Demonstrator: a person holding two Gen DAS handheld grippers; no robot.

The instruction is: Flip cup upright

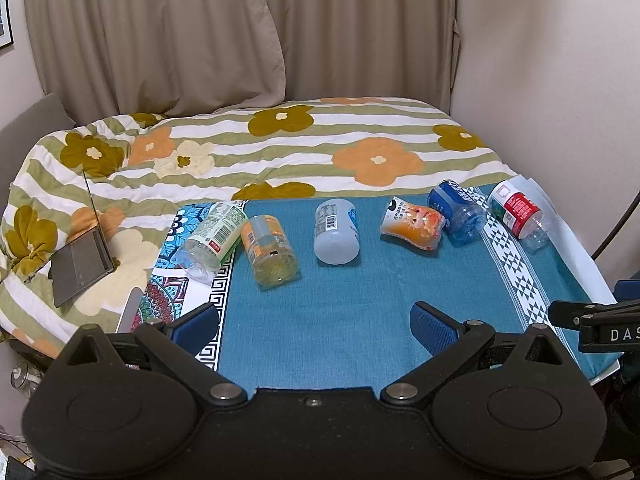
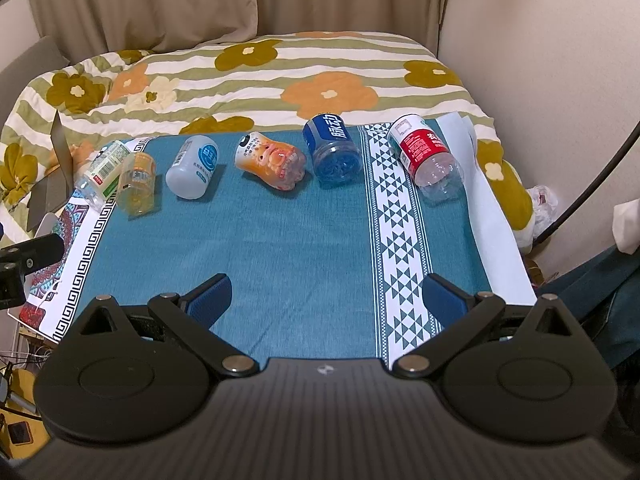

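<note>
Cups [image 2: 192,168] toppled on cloth [image 2: 280,240], tools [image 1: 314,322] [image 2: 326,294] agape.

My left gripper [image 1: 314,322] is matte black, with two round housings, silver pivot screws and blue ribbed pads [image 1: 434,326]. My right gripper [image 2: 326,294] matches, though its centre body is ribbed; beside the left one, its black side shows white letters "DAS".
</note>
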